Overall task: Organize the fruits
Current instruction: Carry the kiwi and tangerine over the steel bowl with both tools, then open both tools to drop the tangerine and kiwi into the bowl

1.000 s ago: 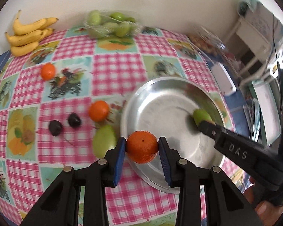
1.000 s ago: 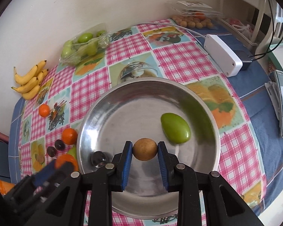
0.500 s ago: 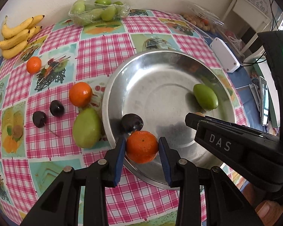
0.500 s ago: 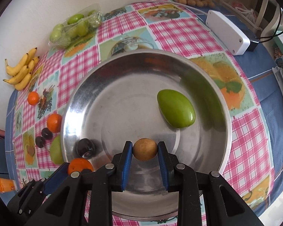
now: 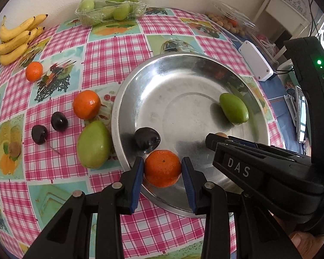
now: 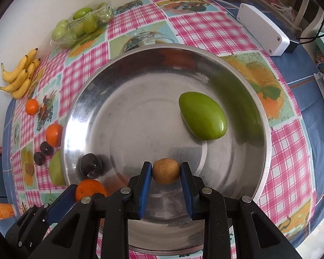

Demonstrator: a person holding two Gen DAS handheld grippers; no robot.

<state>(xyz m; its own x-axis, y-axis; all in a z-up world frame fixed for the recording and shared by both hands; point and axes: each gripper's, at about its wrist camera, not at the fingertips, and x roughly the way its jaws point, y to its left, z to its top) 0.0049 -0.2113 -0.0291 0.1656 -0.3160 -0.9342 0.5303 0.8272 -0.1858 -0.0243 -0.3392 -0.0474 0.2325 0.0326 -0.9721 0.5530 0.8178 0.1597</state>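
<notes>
A round steel plate (image 5: pixel 140 82) (image 6: pixel 92 82) lies on a pink checked tablecloth. My left gripper (image 5: pixel 163 169) is shut on an orange tangerine (image 5: pixel 162 168) just over the plate's near rim. My right gripper (image 6: pixel 165 171) is shut on a small brown round fruit (image 6: pixel 165 171) low over the plate's near side. Inside the plate lie a green mango (image 5: pixel 233 108) (image 6: pixel 202 119) and a dark plum (image 5: pixel 147 139) (image 6: pixel 90 166). In the right wrist view the left gripper with its tangerine (image 6: pixel 90 191) shows at the lower left.
Left of the plate lie a green mango (image 5: pixel 94 144), a tangerine (image 5: pixel 86 104), two dark plums (image 5: pixel 59 121) and another tangerine (image 5: pixel 34 71). Bananas (image 5: pixel 17 37) and a packet of green fruit (image 5: pixel 111 8) sit at the back. A white box (image 5: pixel 255 60) stands at the right.
Both grippers have sunk toward the plate with their fruit. The plate looks larger and nearer, and the dark plum in it has come into the left wrist view.
</notes>
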